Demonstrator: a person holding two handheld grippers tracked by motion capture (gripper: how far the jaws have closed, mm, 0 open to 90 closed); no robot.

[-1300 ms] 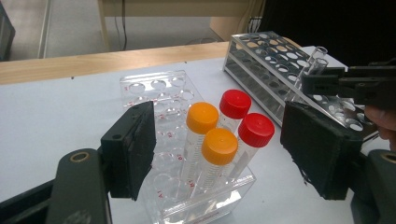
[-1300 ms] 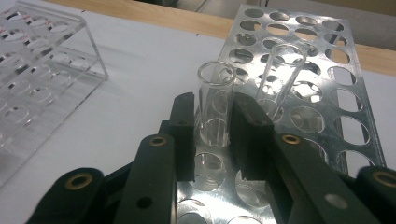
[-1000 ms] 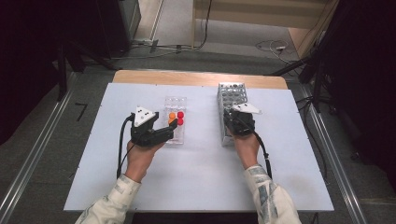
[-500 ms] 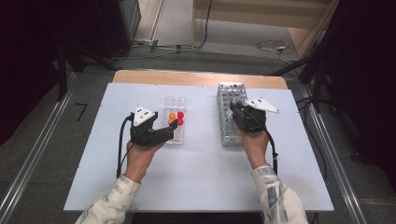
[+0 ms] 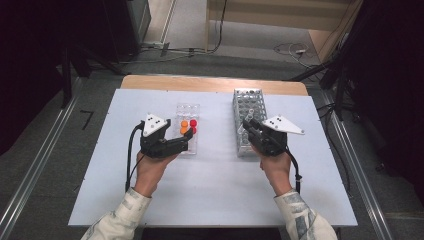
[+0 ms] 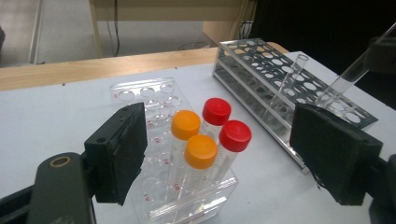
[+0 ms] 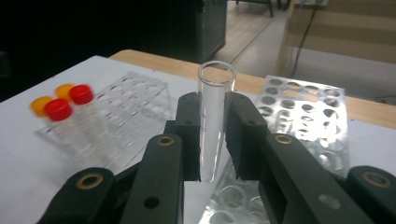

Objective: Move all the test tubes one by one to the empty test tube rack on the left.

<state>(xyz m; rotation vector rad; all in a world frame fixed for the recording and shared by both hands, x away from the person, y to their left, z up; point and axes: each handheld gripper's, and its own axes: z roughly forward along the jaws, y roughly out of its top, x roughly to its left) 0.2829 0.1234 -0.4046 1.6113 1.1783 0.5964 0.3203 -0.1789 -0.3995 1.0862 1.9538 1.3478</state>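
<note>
The right hand-held gripper point(image 7: 212, 140) clamps a clear glass tube point(image 7: 212, 116) upright, its lower tip hidden between the pads, above the metal rack point(image 7: 303, 116). The left hand-held gripper point(image 6: 224, 158) gapes wide around the capped tubes point(image 6: 205, 135) in a clear plastic rack point(image 6: 154, 98); their bases blur together.

The test tube point(image 7: 214, 121) is clear, smooth glass, held between the right gripper's point(image 7: 212, 135) matt black plastic jaws. The metal rack point(image 7: 299, 116) has a shiny, perforated silver top. The plastic rack point(image 6: 161, 154) is transparent, glossy acrylic, and its capped tubes point(image 6: 205, 144) carry smooth orange and red plastic caps. The left gripper's point(image 6: 224, 154) pads point(image 6: 128, 149) look rough and rubbery. The table point(image 5: 210, 190) is matt pale sheet with a wooden far edge.
</note>
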